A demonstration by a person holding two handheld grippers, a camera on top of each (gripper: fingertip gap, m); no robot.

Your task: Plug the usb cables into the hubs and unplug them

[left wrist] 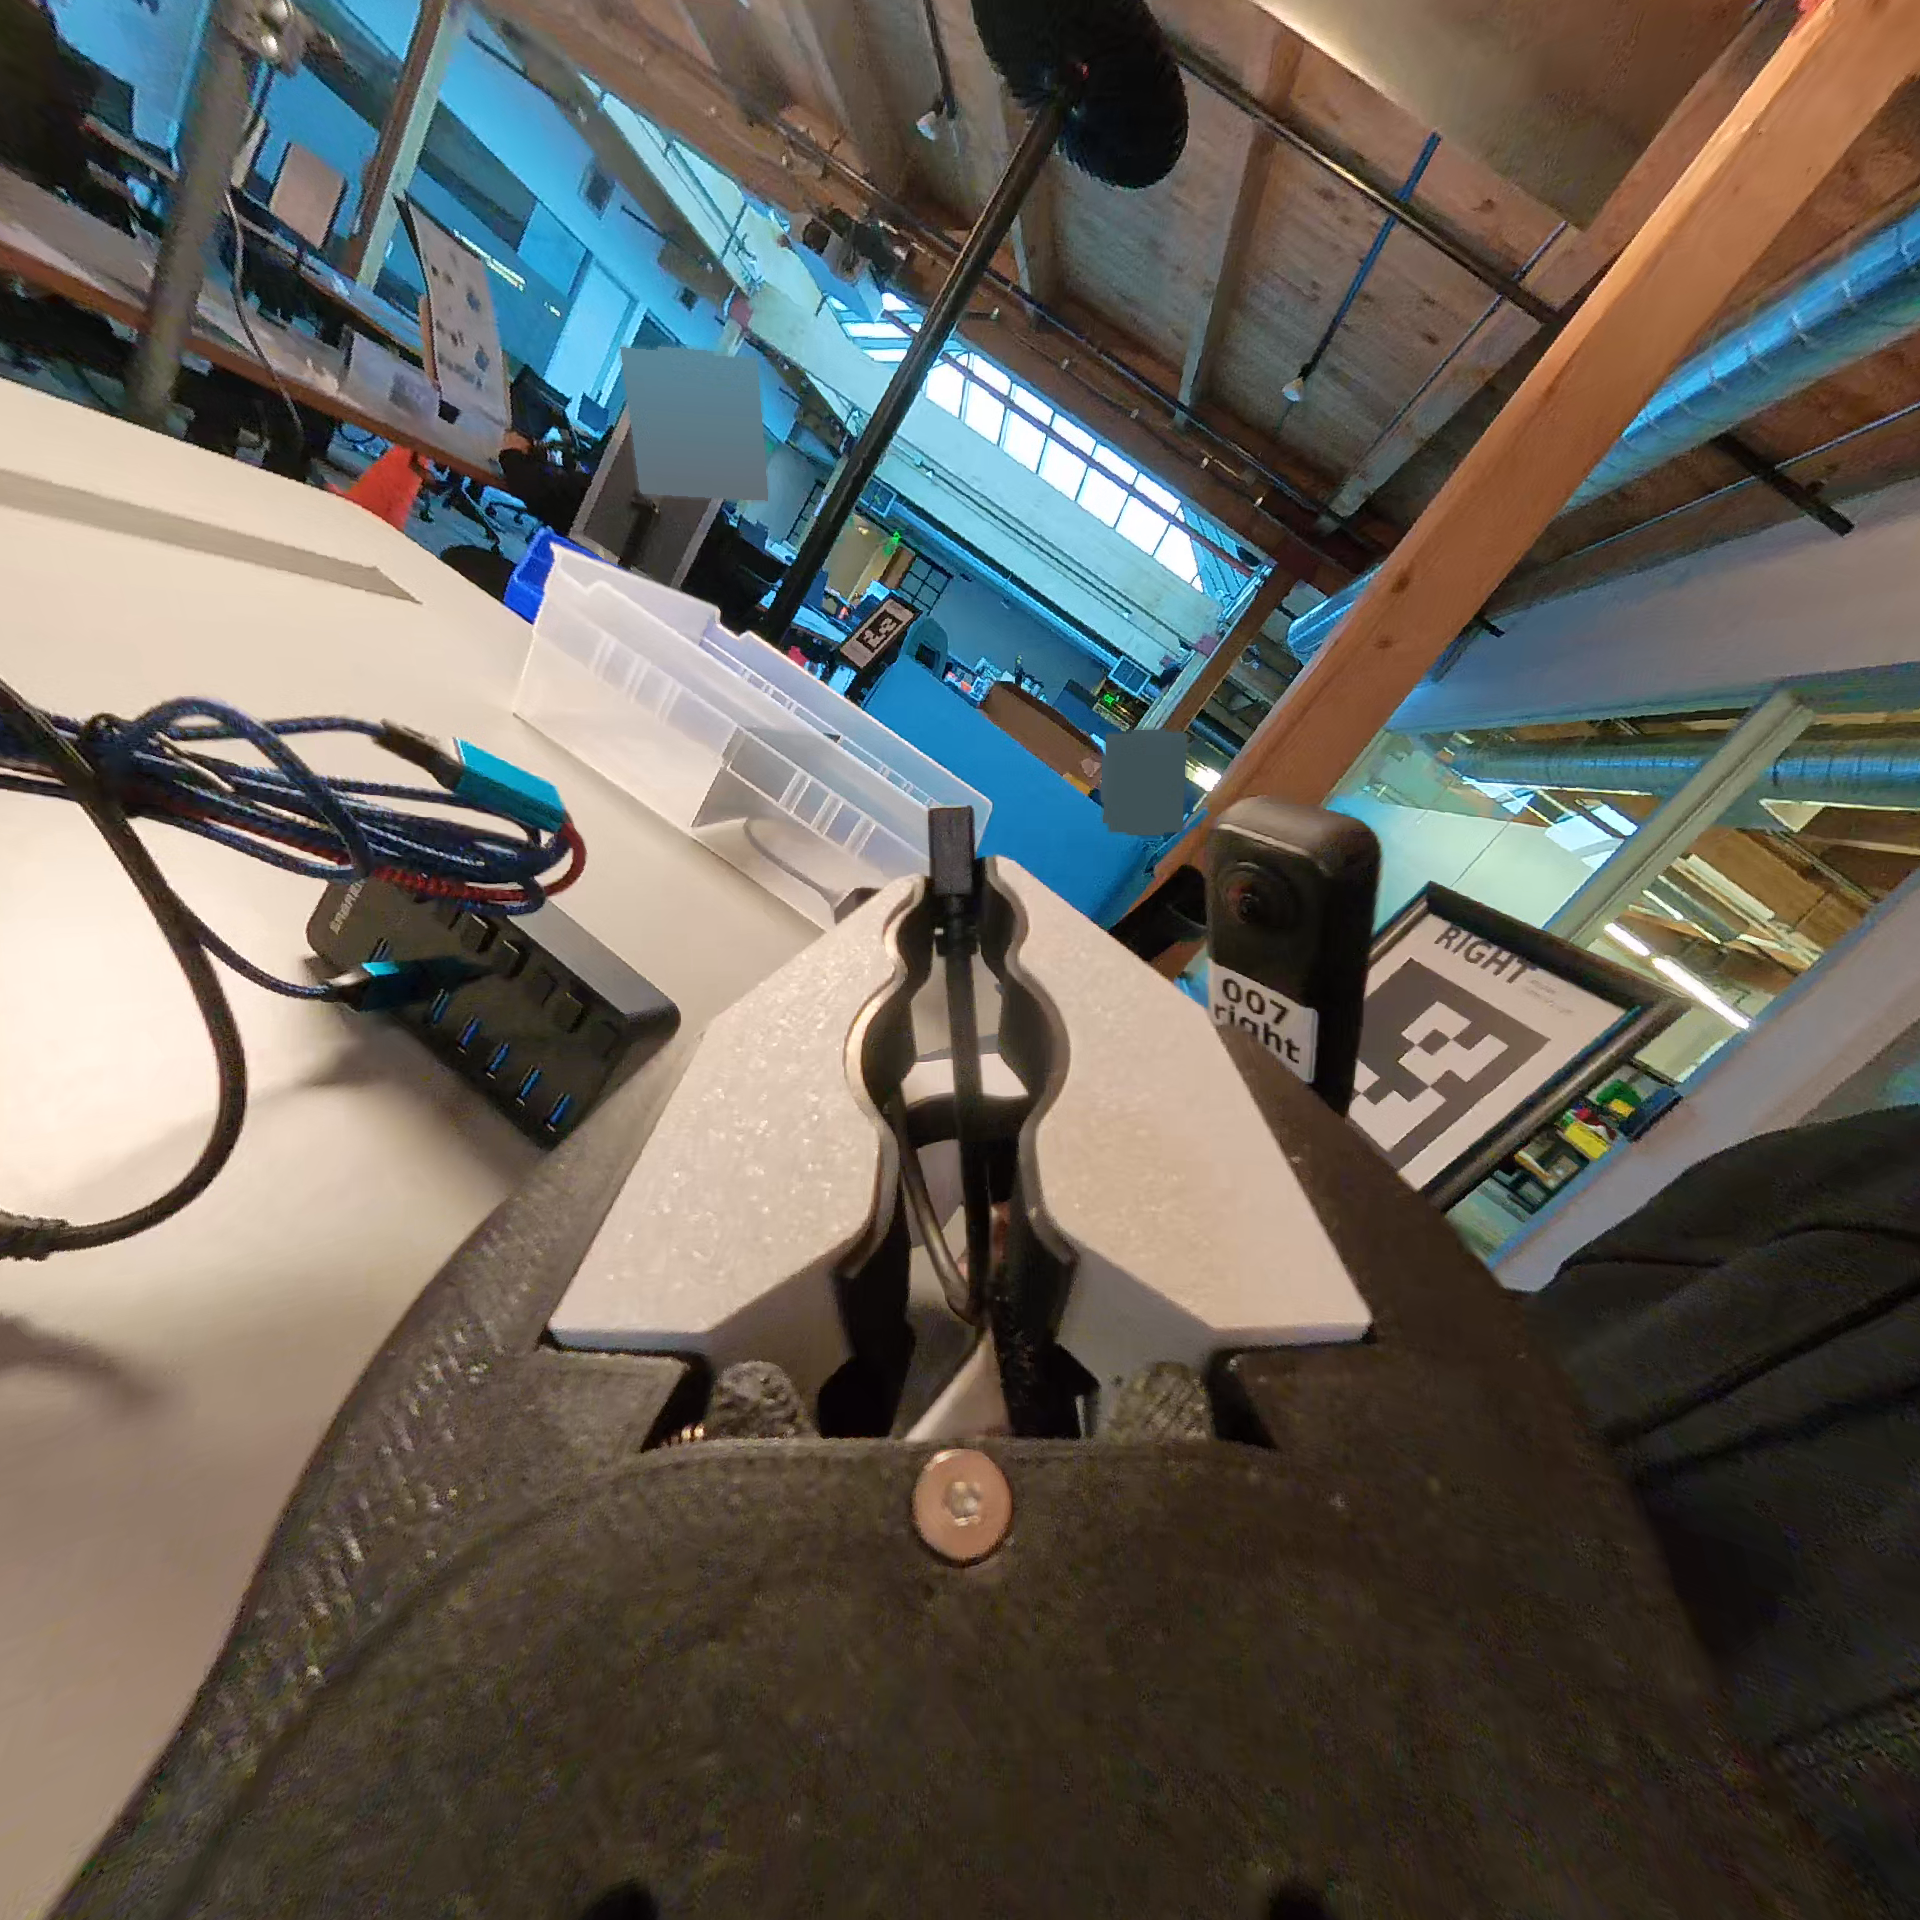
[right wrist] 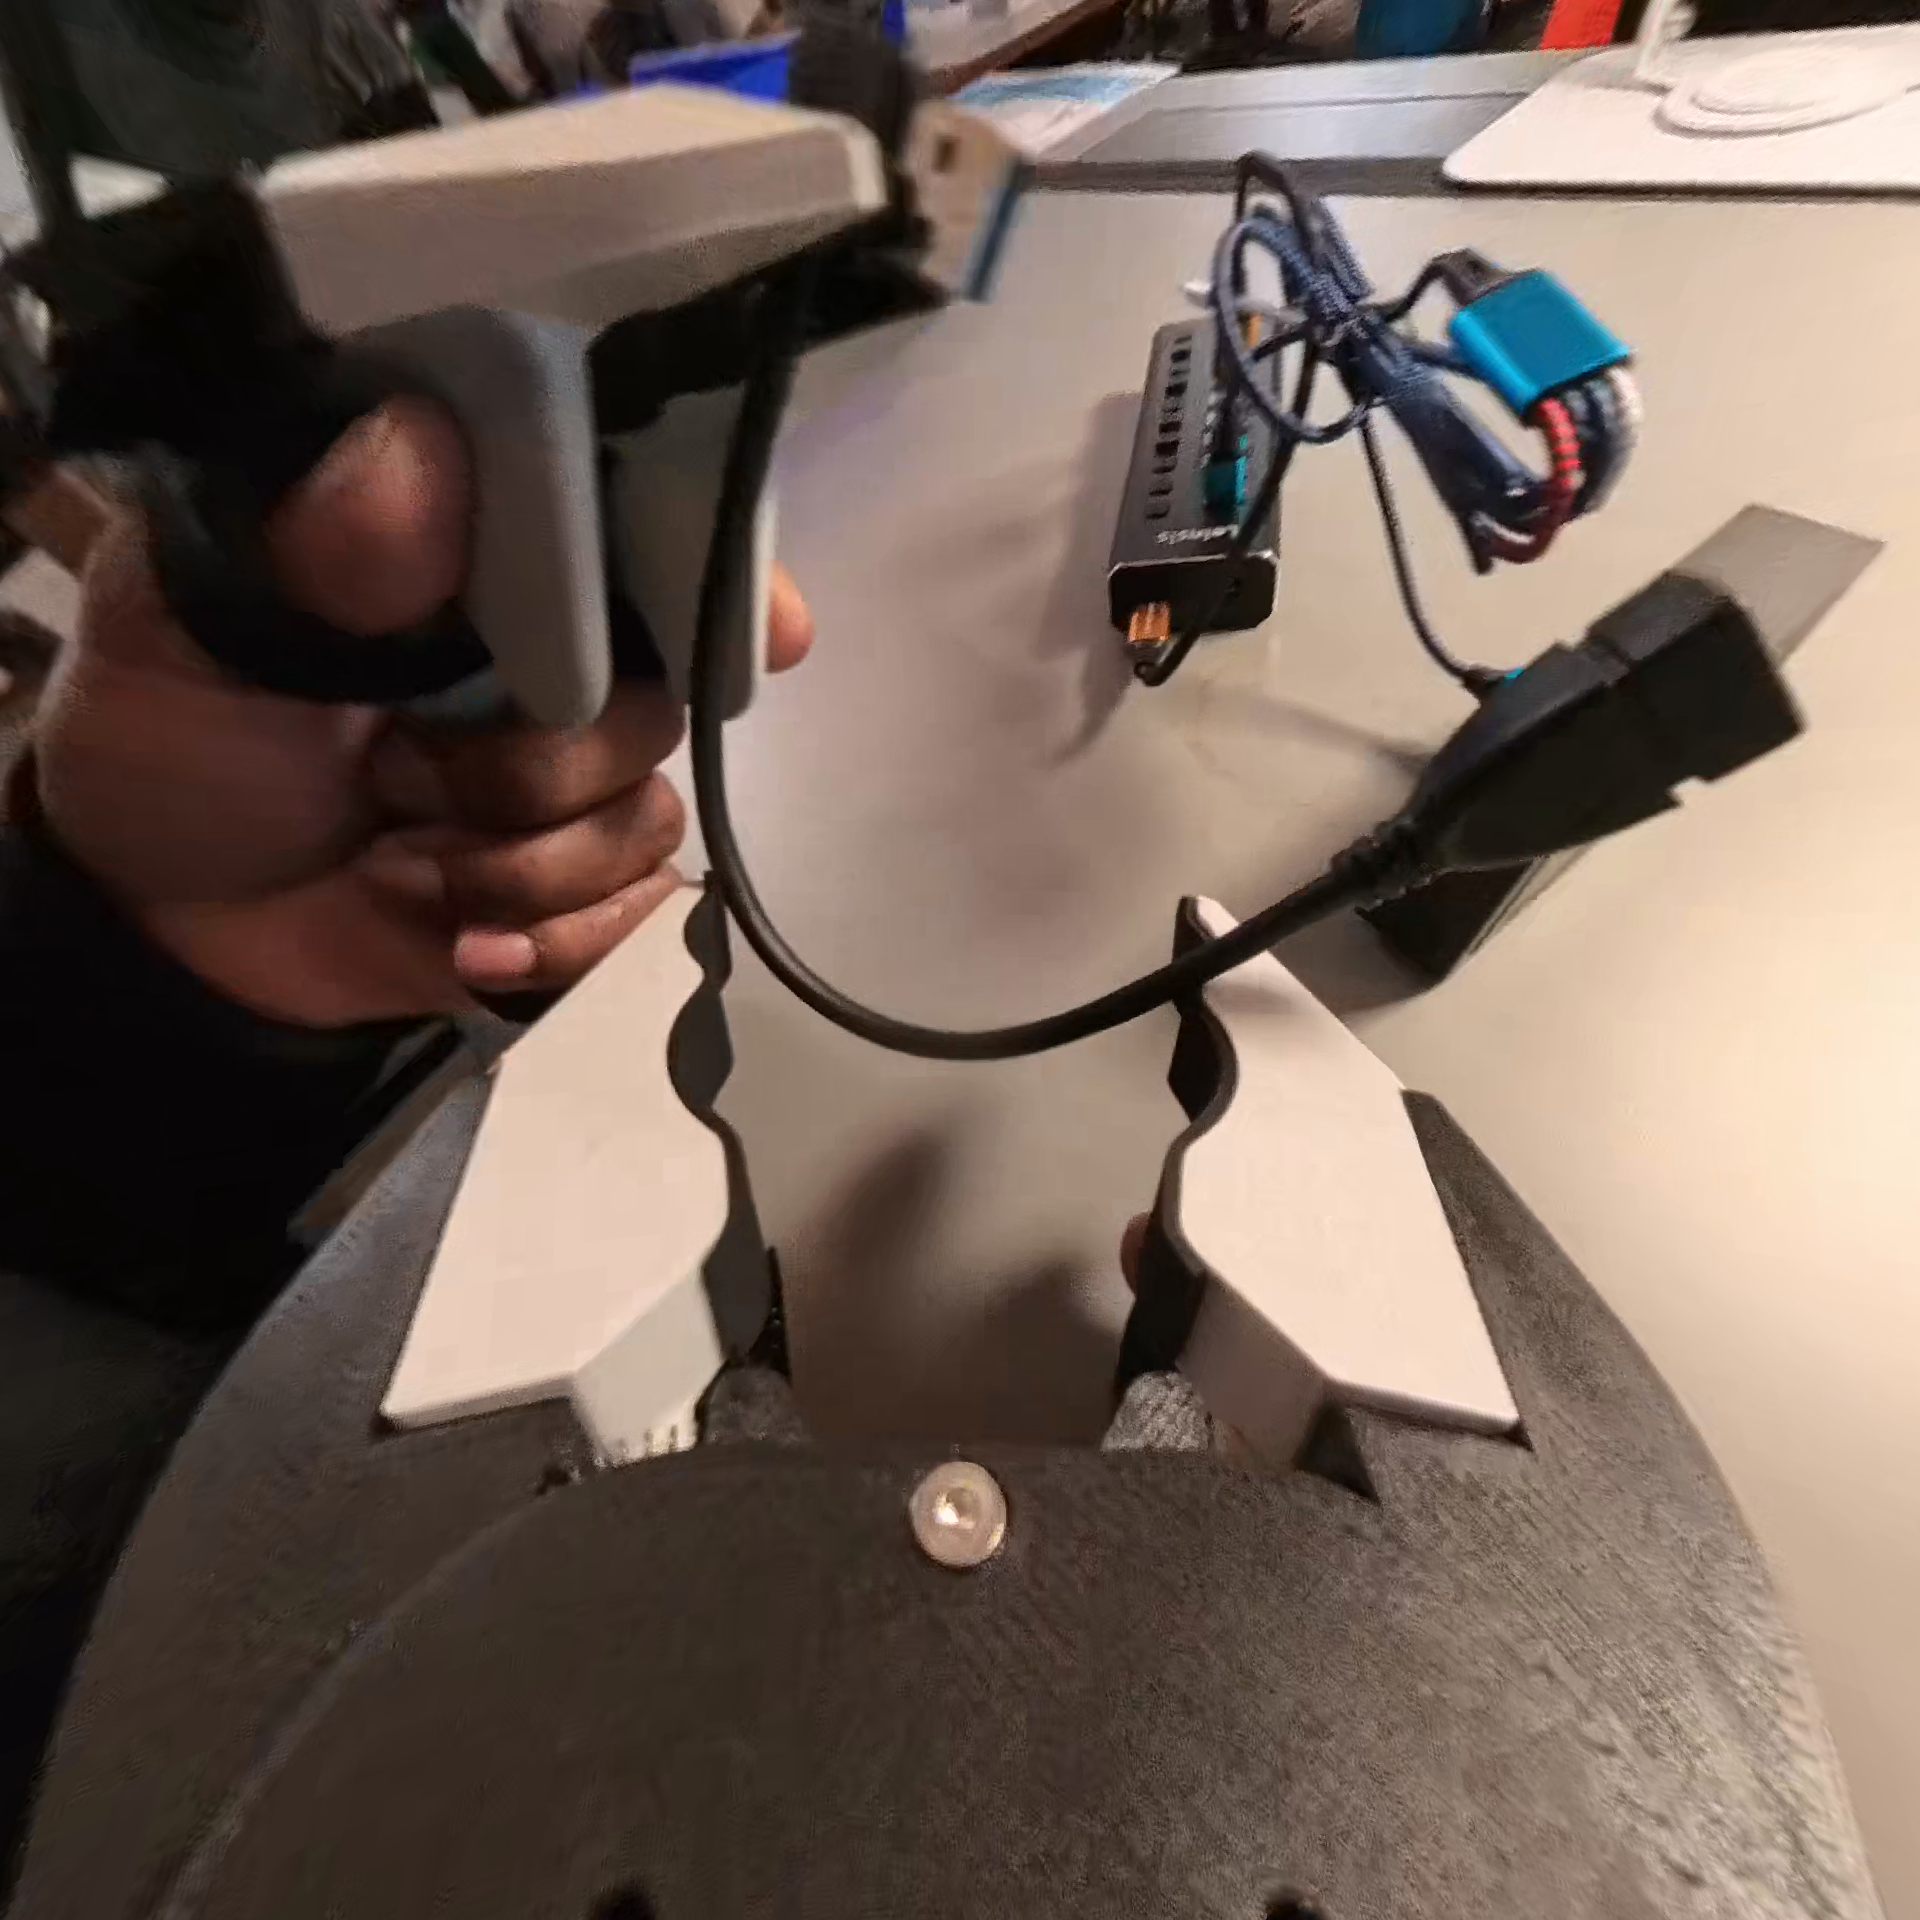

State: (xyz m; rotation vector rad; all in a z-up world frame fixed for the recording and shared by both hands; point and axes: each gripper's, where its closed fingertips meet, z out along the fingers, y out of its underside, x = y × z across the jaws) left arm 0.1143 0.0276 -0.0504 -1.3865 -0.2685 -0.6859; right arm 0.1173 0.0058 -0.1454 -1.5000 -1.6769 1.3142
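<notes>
Clamped narrow on black cable [left wrist: 958, 1039] by left gripper [left wrist: 954, 914]; right gripper [right wrist: 951, 914] spread wide, empty. Best aligned square toward hub [right wrist: 1195, 488] at 1 o'clock.

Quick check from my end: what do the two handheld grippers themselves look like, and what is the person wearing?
Both grippers share one design: a rough black textured body with a silver screw at its centre, and two flat pale grey fingers with dark, wavy inner edges. That holds for the left gripper and the right gripper. The left gripper's handle is grey. The person's sleeve is dark.
</notes>
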